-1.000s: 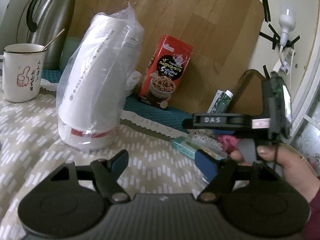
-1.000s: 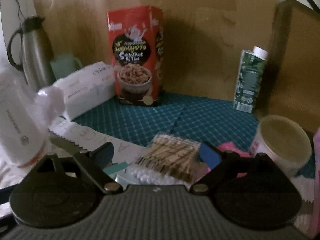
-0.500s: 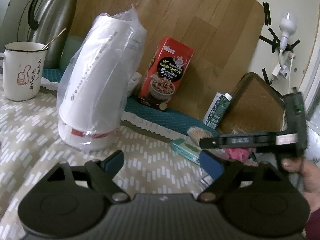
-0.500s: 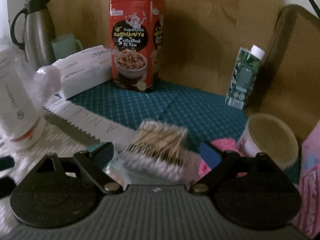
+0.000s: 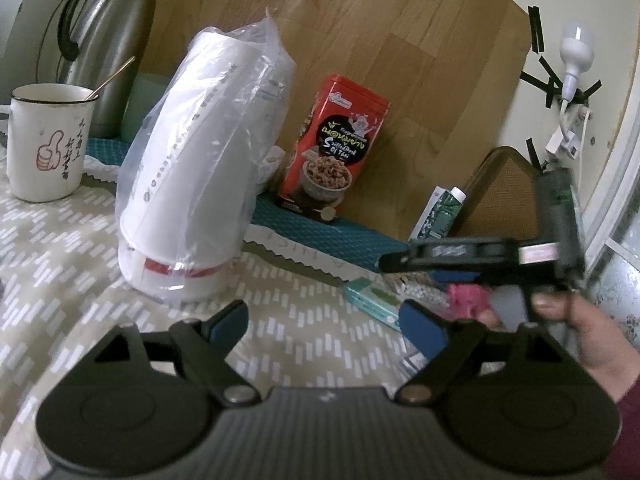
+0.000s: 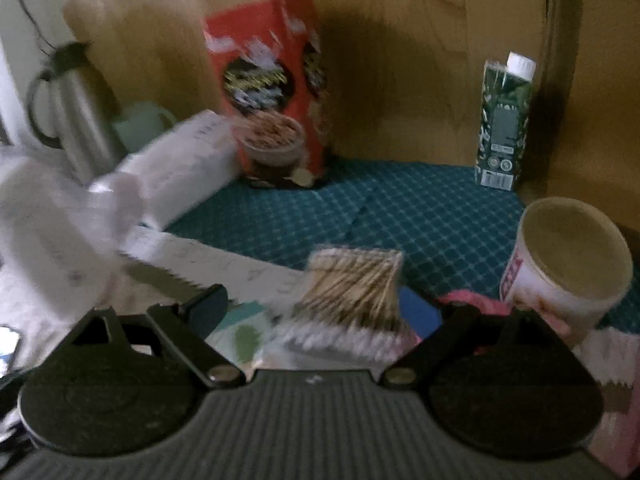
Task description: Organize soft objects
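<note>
Blur smears the right wrist view, so the red tin [image 6: 266, 92] there cannot be read; from the left its label partly shows "Of Thai". The left claw [image 5: 324, 320] stands spread over the patterned cloth of the tabletop [image 5: 60, 248], nothing between its pads, its jaws having just been opening. The right claw [image 6: 316, 308] is spread too, a clear pack of cotton swabs [image 6: 352, 292] between its pads, contact unclear. A pink soft thing [image 5: 466, 298] lies half hidden near the tabletop's right edge. A mug [image 5: 44, 144] bears a thumbs-up.
</note>
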{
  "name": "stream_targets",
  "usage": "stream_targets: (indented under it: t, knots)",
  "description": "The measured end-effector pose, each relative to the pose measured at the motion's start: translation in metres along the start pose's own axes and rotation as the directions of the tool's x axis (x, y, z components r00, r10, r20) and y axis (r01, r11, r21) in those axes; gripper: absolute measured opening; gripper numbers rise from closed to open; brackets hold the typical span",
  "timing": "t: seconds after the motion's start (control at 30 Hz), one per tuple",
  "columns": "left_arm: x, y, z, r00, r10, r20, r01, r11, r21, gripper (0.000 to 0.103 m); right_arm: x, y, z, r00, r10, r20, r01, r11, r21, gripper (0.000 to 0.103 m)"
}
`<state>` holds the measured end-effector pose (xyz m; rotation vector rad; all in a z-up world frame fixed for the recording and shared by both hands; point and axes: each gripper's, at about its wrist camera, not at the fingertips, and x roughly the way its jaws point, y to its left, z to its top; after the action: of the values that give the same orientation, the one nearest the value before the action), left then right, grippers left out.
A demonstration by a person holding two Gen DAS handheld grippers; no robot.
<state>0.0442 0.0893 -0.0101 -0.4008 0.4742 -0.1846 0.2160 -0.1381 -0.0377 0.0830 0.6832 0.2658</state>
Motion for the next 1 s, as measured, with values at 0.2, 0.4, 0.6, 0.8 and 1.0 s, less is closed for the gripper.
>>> stream_targets:
  t: [0.2, 0.4, 0.6, 0.8, 1.0]
  knots:
    - [0.000, 0.001, 0.000, 1.000, -0.001, 0.000, 0.001, 1.000, -0.004, 0.085, 0.023, 0.011, 0.001, 0.998, -0.033, -0.044, 0.029, 0.994, -0.104, 0.095]
    - [0.000, 0.002, 0.000, 1.000, -0.003, 0.003, 0.003, 1.000, -0.010, 0.085, 0.031, 0.002, 0.015, 0.993, -0.029, -0.117, 0.020, 0.997, -0.075, 0.058]
    - [-0.006, 0.007, 0.000, 0.999, 0.018, 0.050, -0.016, 0.999, -0.035, 0.085, 0.004, -0.004, 0.014, 0.995, 0.095, -0.024, -0.094, 0.995, 0.036, 0.047]
    - [-0.020, 0.024, 0.001, 0.991, 0.033, 0.133, -0.016, 0.991, -0.132, 0.087, -0.066, 0.045, -0.029, 0.967, 0.240, 0.087, -0.219, 0.955, -0.199, 0.048]
    - [-0.015, 0.017, 0.001, 0.994, 0.003, 0.106, 0.005, 0.997, -0.077, 0.087, -0.116, 0.073, -0.108, 0.968, 0.249, 0.006, -0.221, 0.870, -0.441, 0.049]
